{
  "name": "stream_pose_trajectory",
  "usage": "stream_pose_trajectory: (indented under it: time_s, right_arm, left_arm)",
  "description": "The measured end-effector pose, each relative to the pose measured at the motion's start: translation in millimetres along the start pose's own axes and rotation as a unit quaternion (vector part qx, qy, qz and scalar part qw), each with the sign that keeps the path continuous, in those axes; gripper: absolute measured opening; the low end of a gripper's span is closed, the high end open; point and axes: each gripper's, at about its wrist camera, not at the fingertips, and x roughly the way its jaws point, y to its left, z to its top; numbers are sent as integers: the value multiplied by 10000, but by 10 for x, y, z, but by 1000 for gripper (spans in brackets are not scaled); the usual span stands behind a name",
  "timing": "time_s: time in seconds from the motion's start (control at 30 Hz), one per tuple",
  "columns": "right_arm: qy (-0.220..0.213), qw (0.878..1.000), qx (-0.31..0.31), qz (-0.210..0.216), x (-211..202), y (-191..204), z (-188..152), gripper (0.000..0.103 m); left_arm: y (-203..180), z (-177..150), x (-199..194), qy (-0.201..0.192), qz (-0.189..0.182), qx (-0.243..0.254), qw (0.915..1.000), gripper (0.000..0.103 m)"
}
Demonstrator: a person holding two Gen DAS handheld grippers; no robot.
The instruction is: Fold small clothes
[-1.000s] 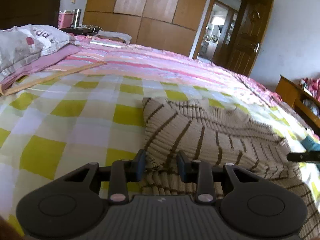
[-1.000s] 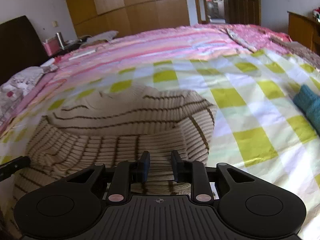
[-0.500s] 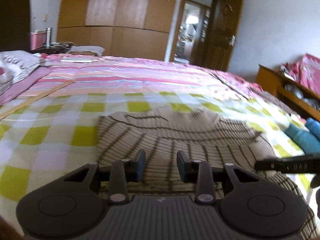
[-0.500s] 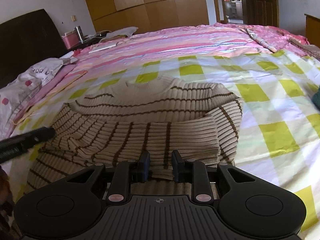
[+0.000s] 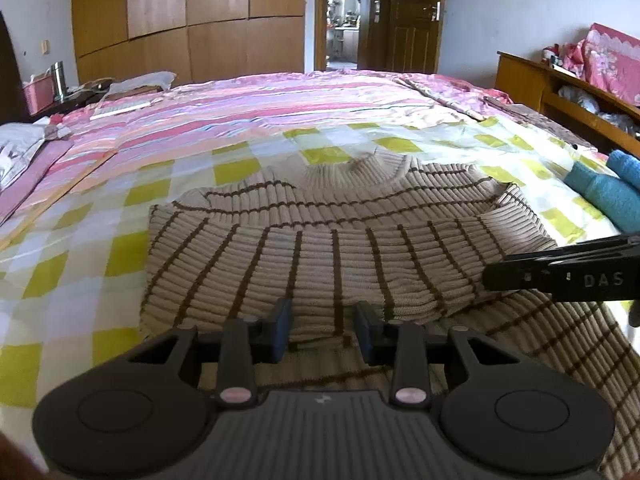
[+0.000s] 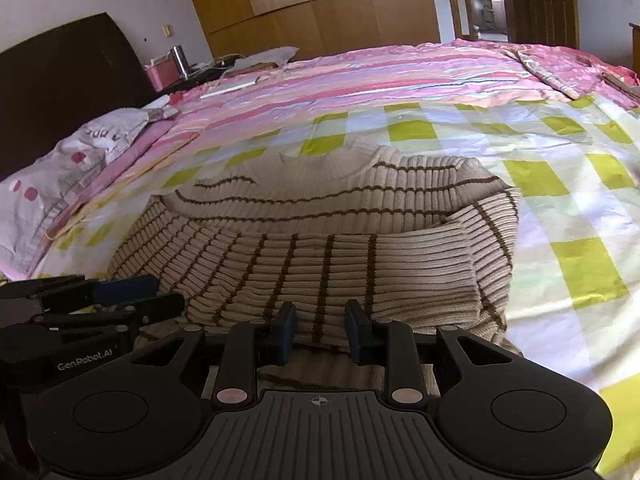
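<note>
Left wrist view shows your left gripper (image 5: 323,330) low over the near part of the beige brown-striped sweater (image 5: 320,248), its two blue-padded fingers apart with a strip of the knit visible in the gap between them; nothing is pinched. The sweater lies on the yellow-and-white checked sheet (image 5: 80,248) of the bed, neckline toward the far side, with both sleeves folded across its front so their stripes run toward you while the chest stripes run crosswise. At the right edge of this view your right gripper (image 5: 560,276) reaches in from the side just over the folded sleeve. A rolled blue cloth (image 5: 608,196) sits on the sheet beside the sweater's right shoulder, apart from it. From the right wrist camera, your right gripper (image 6: 320,330) also hovers at the sweater's (image 6: 320,240) near edge, fingers spread with the folded sleeve's knit showing between them, not clamped. Your left gripper (image 6: 120,300) appears at the left, just beside the sweater's left side. Beyond the checked sheet (image 6: 580,264) lies a pink striped quilt (image 6: 360,76), and a grey printed pillow (image 6: 60,176) rests at the far left.
</note>
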Motion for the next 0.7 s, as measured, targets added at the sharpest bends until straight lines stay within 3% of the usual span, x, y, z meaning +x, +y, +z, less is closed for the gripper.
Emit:
stream_pose_trajectory:
  time_s: [0.17,0.43,0.7]
  right_arm:
    - [-59,9998,170,14,-289,-83,-107,27]
    - [163,9990,414,-103,-918,-310,-615,28]
    - [515,9970,530,-213,-1458,-365,-1071,32]
  left_arm:
    - [104,-192,-314,136,-9,-338,9993,40]
    - [328,-737,-928,592,106,-915,9940,40]
    - [342,-1062,-1426,904,274,-1108,9893,40]
